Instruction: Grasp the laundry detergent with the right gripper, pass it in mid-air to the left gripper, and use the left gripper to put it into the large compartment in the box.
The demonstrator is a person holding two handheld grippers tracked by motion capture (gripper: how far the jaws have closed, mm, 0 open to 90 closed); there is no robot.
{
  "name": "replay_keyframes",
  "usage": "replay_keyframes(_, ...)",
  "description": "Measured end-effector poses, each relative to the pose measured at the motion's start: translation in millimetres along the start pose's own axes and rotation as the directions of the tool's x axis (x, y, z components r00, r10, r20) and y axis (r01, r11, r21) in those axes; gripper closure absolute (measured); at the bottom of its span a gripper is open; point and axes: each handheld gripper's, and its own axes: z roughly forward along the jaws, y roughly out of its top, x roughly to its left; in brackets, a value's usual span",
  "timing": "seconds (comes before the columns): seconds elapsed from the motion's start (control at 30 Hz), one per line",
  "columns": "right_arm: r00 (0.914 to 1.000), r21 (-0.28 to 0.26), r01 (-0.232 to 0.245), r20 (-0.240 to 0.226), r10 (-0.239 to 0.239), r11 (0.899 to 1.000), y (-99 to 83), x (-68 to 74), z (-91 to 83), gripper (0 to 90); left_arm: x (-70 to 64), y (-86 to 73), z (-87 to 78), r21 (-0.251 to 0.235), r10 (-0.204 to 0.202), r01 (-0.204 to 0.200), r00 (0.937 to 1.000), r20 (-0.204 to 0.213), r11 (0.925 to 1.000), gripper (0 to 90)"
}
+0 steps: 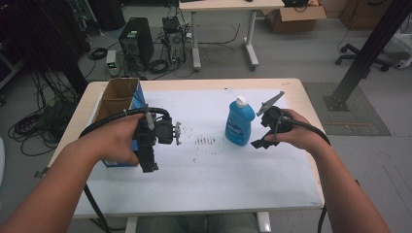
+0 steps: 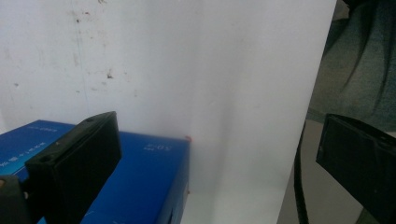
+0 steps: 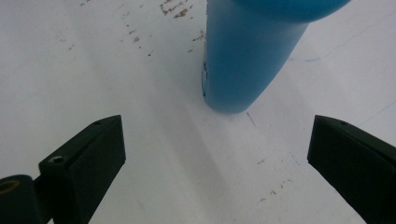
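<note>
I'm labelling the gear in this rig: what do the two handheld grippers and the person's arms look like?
Both grippers, left and right, are black. Each trails a thick black cable. The right carries a grey three-cornered plate. The fingers are blocky black pads. The forearms are bare, no sleeves in view.

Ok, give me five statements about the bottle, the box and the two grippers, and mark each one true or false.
1. The blue bottle stands upright on the white table. True.
2. The right gripper is shut on the bottle. False: its jaws are wide apart, short of the bottle.
3. The bottle has a red cap. False: the cap is white.
4. The open cardboard box sits at the table's left side. True.
5. The left gripper holds the box. False: its jaws are open and hold nothing.
</note>
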Motion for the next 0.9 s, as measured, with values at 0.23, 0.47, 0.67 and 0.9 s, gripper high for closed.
replay_keyframes(0.23,0.9997,-0.041,-0.021,0.011,0.021,0.999,-1.1,-0.9,7.4,4.3,-0.3,1.4,-0.4,-0.007,-0.003,0.003,1.0,0.004,1.0,0.4)
replay_keyframes(0.47,0.9991,-0.104,-0.039,0.012,0.04,0.994,-2.3,-4.0,11.6,4.3,-1.7,3.4,-2.3,-0.007,0.005,-0.005,1.0,0.008,1.0,0.5)
replay_keyframes(0.67,0.9985,-0.14,-0.049,0.019,0.052,0.989,-2.1,-4.4,17.0,4.1,-1.4,3.7,-2.7,-0.003,0.006,-0.006,1.0,0.005,1.0,0.4)
replay_keyframes(0.9,0.9982,-0.177,-0.053,0.016,0.057,0.983,-1.5,-5.4,25.1,4.0,-2.9,2.7,-3.5,-0.003,0.003,-0.003,1.0,0.007,1.0,0.4)
